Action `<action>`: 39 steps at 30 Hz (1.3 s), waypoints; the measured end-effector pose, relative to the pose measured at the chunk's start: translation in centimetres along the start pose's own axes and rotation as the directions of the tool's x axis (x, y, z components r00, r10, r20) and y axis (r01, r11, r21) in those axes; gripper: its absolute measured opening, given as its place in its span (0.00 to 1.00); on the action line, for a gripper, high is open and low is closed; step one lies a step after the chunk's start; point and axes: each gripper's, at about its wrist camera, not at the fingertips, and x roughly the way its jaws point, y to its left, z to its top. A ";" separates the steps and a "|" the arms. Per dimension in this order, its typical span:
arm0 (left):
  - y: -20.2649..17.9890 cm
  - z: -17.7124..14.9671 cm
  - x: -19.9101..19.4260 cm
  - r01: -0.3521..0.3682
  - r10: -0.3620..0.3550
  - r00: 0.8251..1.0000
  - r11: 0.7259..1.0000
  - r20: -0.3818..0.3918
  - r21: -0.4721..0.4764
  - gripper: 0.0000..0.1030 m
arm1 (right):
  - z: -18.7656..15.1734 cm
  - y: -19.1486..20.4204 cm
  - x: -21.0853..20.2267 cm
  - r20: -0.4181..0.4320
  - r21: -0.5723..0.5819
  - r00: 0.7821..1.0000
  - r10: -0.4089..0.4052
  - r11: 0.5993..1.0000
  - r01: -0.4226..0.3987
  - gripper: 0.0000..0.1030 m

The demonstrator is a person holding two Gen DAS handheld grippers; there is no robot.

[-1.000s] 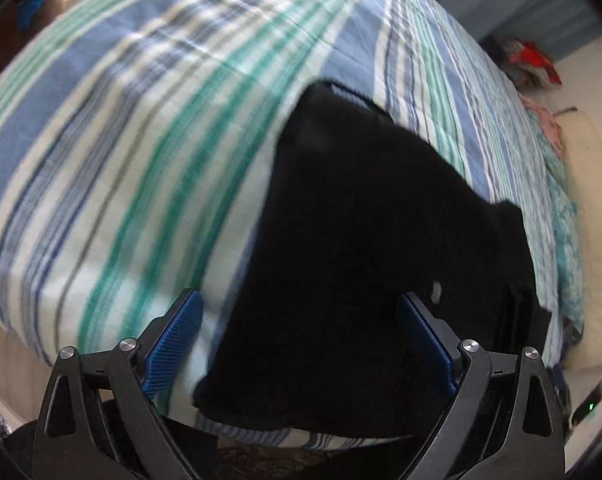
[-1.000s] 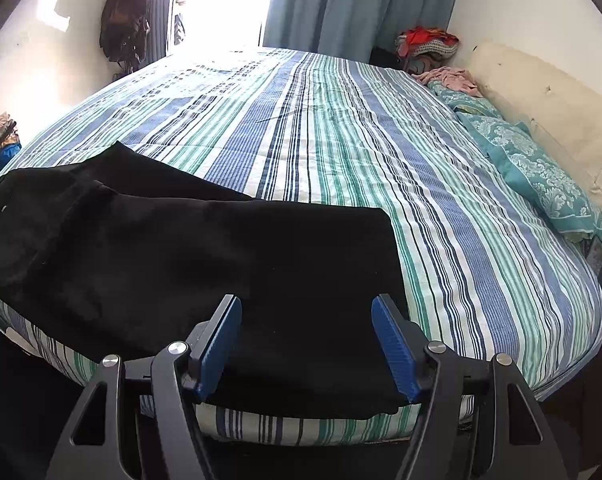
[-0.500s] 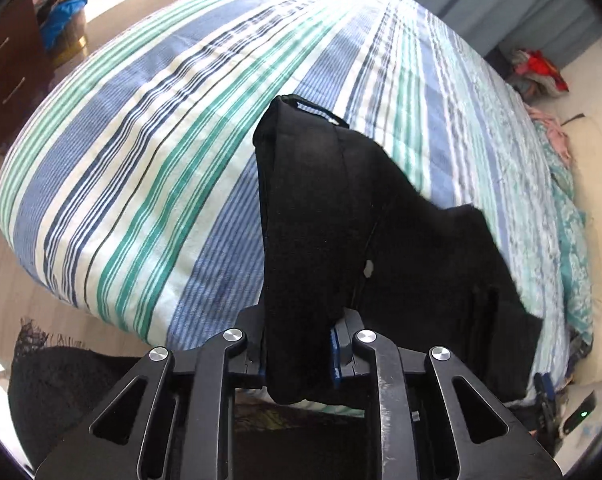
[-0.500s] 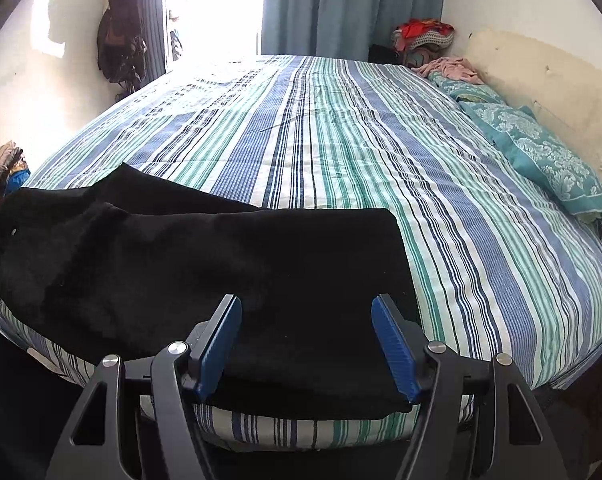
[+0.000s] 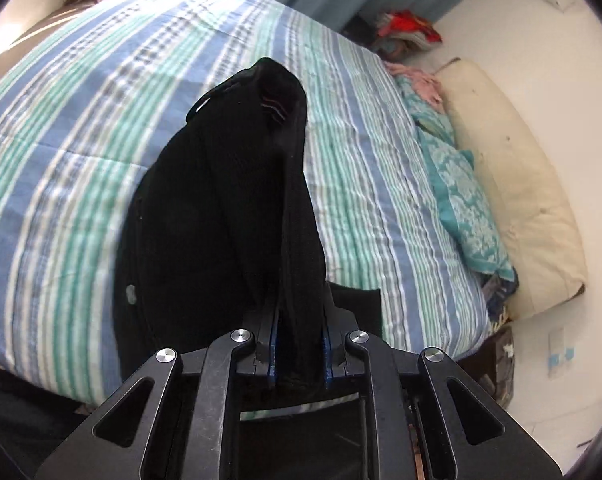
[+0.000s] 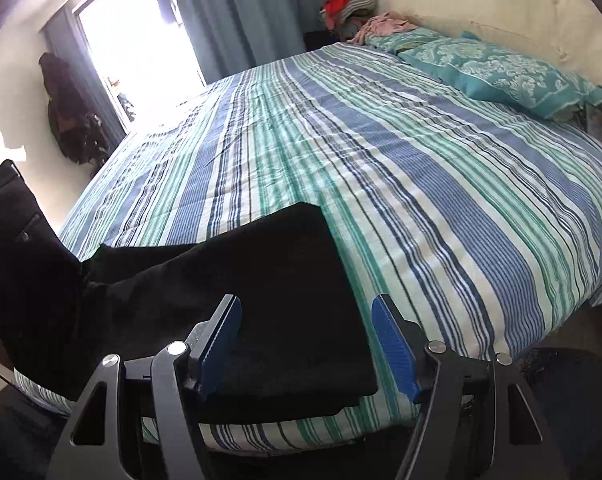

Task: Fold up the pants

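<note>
Black pants (image 6: 261,276) lie along the near edge of a striped bed (image 6: 401,152). My left gripper (image 5: 299,354) is shut on the waistband end of the pants (image 5: 221,220) and holds it lifted off the bed; that raised end shows at the left of the right wrist view (image 6: 25,264). My right gripper (image 6: 307,344) is open, its blue pads on either side of the leg-hem end, which lies flat at the bed's edge. Nothing is between its pads.
Teal patterned pillows (image 6: 497,72) and a cream headboard cushion (image 5: 513,184) are at the far right of the bed. A pile of clothes (image 6: 349,4) sits in the corner by blue curtains (image 6: 257,12). A dark bag (image 6: 69,116) hangs on the left wall.
My left gripper closed on the waistband end and lifted it up off the bed, swinging to the right. My right gripper stayed open over the hem end and tilted.
</note>
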 end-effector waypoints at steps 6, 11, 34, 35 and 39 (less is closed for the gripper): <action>-7.9 -3.8 9.5 -0.018 0.047 0.987 0.981 -0.152 0.191 0.12 | 0.4 -3.5 -1.3 0.042 0.116 0.999 -0.034 0.993 0.029 0.66; -10.4 -7.6 17.6 -0.028 0.153 0.928 0.938 -0.340 0.346 0.33 | 0.6 -5.5 -2.2 0.069 0.187 0.997 -0.046 0.982 0.032 0.66; 12.6 -7.7 -0.4 -0.349 0.349 0.937 0.937 0.029 -0.012 0.69 | 3.7 3.9 10.7 -0.536 -0.162 0.719 0.443 0.781 -0.603 0.61; 13.1 -8.2 -0.1 -0.358 0.359 0.933 0.933 0.024 -0.023 0.69 | 4.0 3.5 11.1 -0.556 -0.123 0.690 0.464 0.775 -0.620 0.61; 15.3 -9.5 0.5 -0.387 0.388 0.922 0.920 -0.005 -0.057 0.69 | 4.9 1.8 13.2 -0.582 0.100 0.581 0.570 0.758 -0.644 0.62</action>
